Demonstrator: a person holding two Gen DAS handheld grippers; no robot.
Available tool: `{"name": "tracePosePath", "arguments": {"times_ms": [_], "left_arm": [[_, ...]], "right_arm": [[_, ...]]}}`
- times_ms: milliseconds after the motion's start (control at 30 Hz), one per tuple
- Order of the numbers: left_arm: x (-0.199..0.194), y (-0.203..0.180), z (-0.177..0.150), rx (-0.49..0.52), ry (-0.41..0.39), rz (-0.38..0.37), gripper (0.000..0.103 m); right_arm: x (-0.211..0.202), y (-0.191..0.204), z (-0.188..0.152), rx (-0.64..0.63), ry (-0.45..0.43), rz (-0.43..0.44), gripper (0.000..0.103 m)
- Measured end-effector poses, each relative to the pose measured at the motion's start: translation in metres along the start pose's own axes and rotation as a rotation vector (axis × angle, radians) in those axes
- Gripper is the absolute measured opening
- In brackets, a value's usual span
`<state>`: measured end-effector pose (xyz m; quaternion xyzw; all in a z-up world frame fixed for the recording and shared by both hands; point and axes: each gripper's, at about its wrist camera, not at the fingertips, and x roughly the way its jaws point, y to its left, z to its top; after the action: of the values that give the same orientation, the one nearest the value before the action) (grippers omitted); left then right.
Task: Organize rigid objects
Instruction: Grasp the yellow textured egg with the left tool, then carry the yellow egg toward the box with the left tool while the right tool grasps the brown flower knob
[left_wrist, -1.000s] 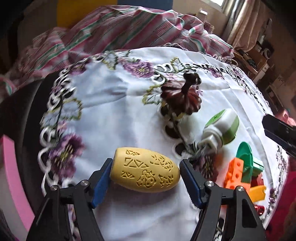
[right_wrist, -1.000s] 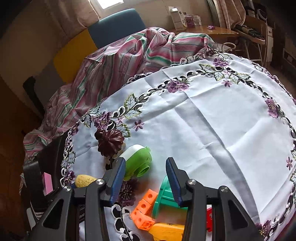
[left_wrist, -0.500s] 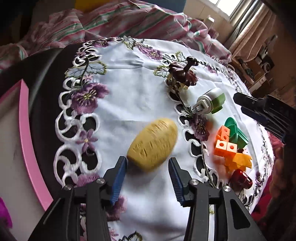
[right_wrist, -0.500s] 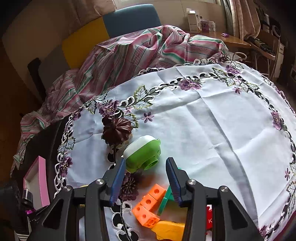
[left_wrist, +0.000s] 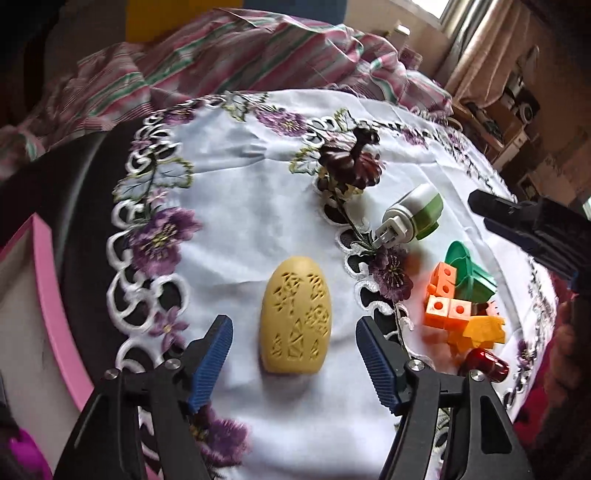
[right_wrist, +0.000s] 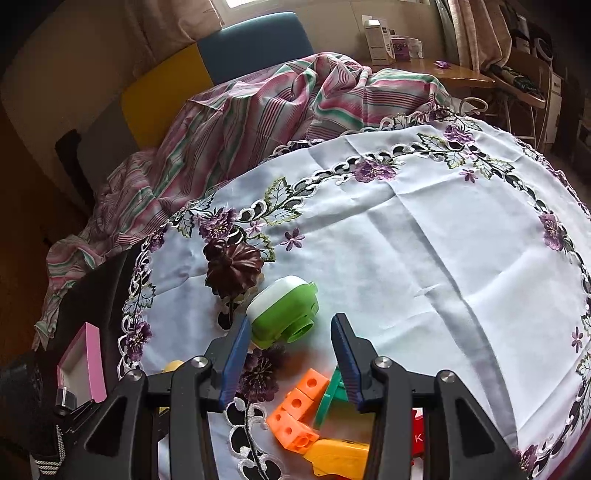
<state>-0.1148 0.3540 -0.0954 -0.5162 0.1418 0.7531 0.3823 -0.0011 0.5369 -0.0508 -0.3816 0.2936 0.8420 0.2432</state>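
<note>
Little writing can be read: a single white letter "K" shows on a red piece (right_wrist: 418, 434) just right of the right gripper's right finger; the boxes (right_wrist: 380, 40) on the far wooden desk carry print too small to make out.

The left gripper (left_wrist: 293, 349) hangs over a white tablecloth (left_wrist: 240, 206) embroidered with purple flowers and cutwork. Its jaws are opening, with the yellow carved egg-shaped object (left_wrist: 295, 314) lying lengthwise between the blue pads, a clear gap on each side, resting on the cloth. Ahead and to the right of it lies a dark brown pumpkin-shaped piece (left_wrist: 349, 160), nearer still a green and white plug-in device (left_wrist: 413, 218), and to the right a heap of orange blocks (left_wrist: 441, 299), a green piece (left_wrist: 467, 273), a yellow piece (left_wrist: 484, 328) and a shiny red object (left_wrist: 485, 363). Left of the gripper, past the cloth's edge, sits a pink-rimmed box (left_wrist: 48, 295).

The right gripper (right_wrist: 291, 358) stands part open and holds nothing; the green and white device (right_wrist: 282, 312) lies just ahead of its fingertips, close to the left pad, whether touching cannot be told. The brown pumpkin piece (right_wrist: 232, 267) is further ahead to the left, and the orange blocks (right_wrist: 295, 415) lie below, between the fingers.

Beyond the table a striped pink and green fabric (right_wrist: 258, 99) is bunched against yellow and blue chair backs (right_wrist: 207, 70). Curtains (right_wrist: 476, 29) hang at the far right by a window.
</note>
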Motion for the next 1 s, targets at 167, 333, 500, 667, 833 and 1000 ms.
{"name": "tracePosePath", "arguments": {"times_ms": [167, 333, 500, 667, 833, 1000], "left_arm": [[0.011, -0.004, -0.006, 0.031, -0.014, 0.032, 0.044], [-0.012, 0.008, -0.026, -0.033, -0.052, 0.038, 0.044], [-0.044, 0.019, -0.045, -0.082, -0.12, 0.054, 0.044], [-0.073, 0.027, -0.059, -0.118, -0.173, 0.048, 0.044], [-0.097, 0.041, -0.076, -0.161, -0.21, 0.045, 0.044], [-0.112, 0.054, -0.087, -0.199, -0.231, 0.062, 0.044]], "right_arm": [[-0.001, 0.003, 0.0, -0.018, -0.01, 0.005, 0.045], [-0.002, 0.021, -0.003, -0.085, -0.012, 0.049, 0.045], [0.006, 0.051, 0.007, -0.172, 0.002, 0.061, 0.045], [0.04, 0.077, 0.022, -0.245, 0.031, 0.034, 0.045], [0.079, 0.085, 0.032, -0.24, 0.057, -0.023, 0.045], [0.103, 0.089, 0.041, -0.22, 0.064, -0.06, 0.045]]}}
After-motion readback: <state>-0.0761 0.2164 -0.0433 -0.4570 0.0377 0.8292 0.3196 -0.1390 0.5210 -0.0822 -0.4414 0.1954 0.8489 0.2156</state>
